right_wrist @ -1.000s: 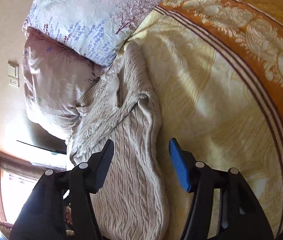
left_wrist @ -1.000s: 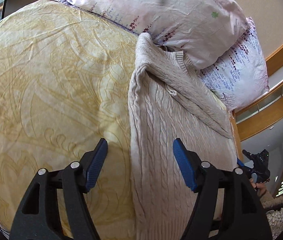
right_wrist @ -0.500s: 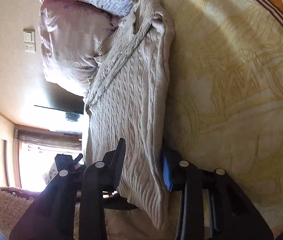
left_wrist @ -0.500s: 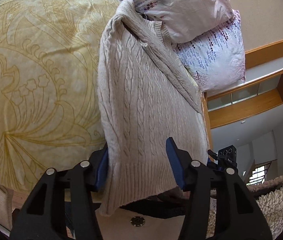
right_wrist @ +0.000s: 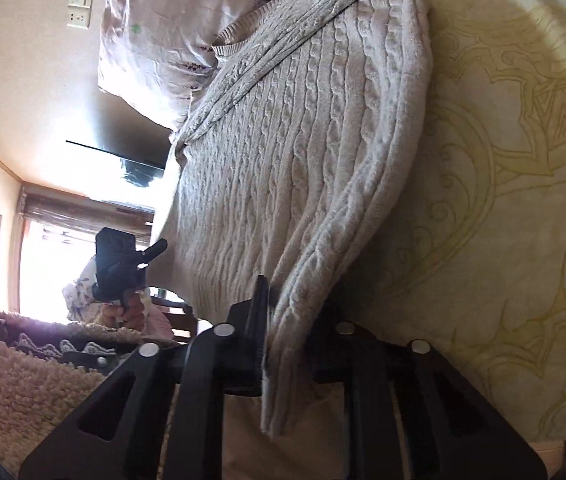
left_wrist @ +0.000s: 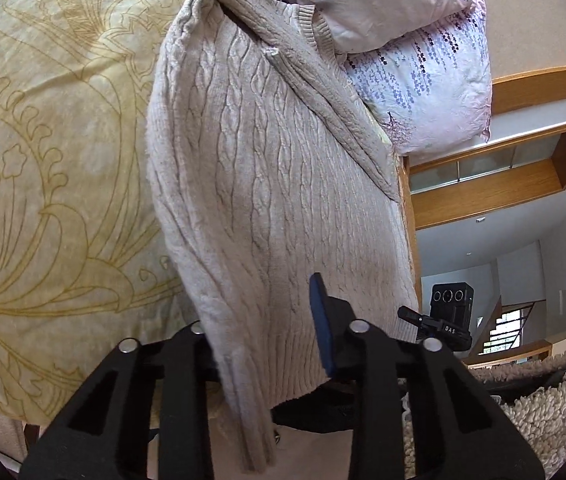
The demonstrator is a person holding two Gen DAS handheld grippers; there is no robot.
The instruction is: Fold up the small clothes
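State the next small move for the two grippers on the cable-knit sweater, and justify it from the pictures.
Probably lift the hem and carry it toward the pillows. The left gripper and right gripper have just closed on the cable-knit sweater's bottom corners, and its sleeves are already folded in on the bedspread.

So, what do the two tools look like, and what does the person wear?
Both the left tool and the right tool are matte black plastic, with triangular cut-outs in the arms and round silver rivets. The left tool's fingers carry blue pads. In the right wrist view, the left tool's rear is a black box. The sleeve is pale and floral.
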